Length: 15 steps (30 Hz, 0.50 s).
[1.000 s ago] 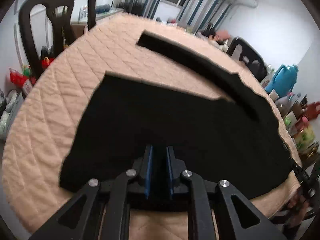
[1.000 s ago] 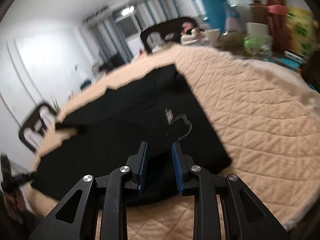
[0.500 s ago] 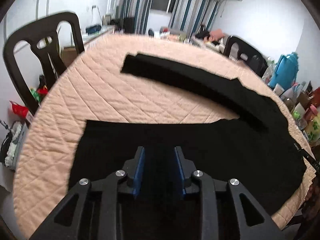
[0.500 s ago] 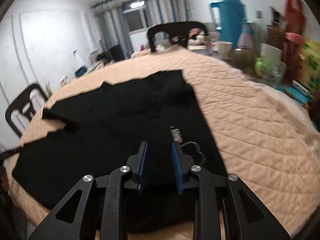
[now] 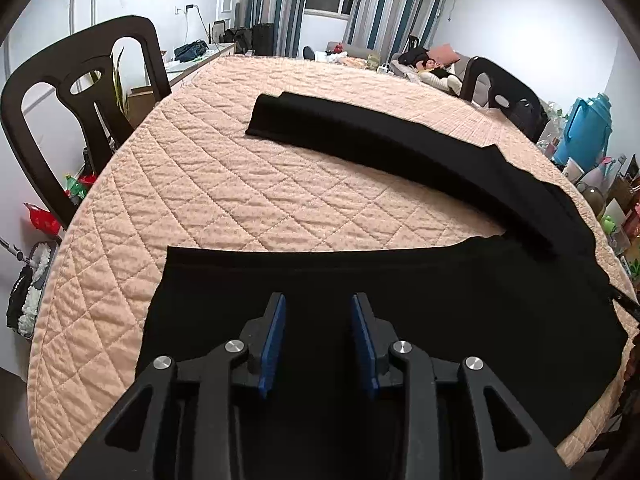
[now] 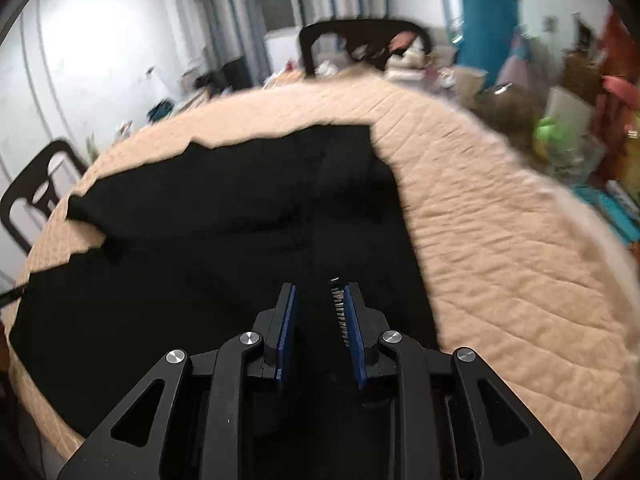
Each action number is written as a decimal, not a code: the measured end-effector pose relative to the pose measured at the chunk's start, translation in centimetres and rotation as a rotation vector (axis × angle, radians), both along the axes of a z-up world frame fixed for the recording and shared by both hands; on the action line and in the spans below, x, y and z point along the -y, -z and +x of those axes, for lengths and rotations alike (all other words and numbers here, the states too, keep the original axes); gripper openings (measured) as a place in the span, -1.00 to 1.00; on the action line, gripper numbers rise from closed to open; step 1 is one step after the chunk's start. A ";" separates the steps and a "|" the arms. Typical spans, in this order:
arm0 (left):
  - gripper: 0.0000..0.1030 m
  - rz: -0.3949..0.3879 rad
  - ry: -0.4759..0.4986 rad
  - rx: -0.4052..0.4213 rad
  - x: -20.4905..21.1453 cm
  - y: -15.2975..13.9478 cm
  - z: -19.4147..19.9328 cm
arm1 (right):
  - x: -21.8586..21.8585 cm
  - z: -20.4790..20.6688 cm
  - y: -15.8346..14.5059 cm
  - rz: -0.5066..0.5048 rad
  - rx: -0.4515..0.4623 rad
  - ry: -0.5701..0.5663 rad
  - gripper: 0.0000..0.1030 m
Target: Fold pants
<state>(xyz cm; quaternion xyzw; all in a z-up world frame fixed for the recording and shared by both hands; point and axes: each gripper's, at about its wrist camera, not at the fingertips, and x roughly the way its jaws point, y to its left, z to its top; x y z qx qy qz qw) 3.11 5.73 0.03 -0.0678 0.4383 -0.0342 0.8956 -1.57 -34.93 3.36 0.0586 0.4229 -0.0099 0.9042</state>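
Black pants (image 5: 460,292) lie spread flat on a round table with a peach quilted cover (image 5: 248,184). One leg (image 5: 380,140) stretches away toward the far side; the other leg lies near me. My left gripper (image 5: 318,320) is open and empty, above the near leg's end. In the right wrist view the pants (image 6: 200,240) show their waist end, with a white zipper strip (image 6: 338,312) between the fingers. My right gripper (image 6: 320,312) is open and empty just above the fabric.
Black chairs stand at the table's left (image 5: 76,96) and far side (image 5: 500,92). A blue thermos (image 5: 588,128) and cluttered bottles and cups (image 5: 616,216) sit beyond the right edge. The quilted table edge (image 6: 560,280) drops off to the right.
Both grippers opened and let go of the pants. The near leg now lies flat on the table. Both grippers lifted and pulled back slightly; the right view is blurred from motion.
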 end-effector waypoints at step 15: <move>-0.17 0.061 0.128 0.063 5.5 -3.5 -0.6 | -4.4 0.4 -2.0 -0.008 0.046 -0.113 -0.22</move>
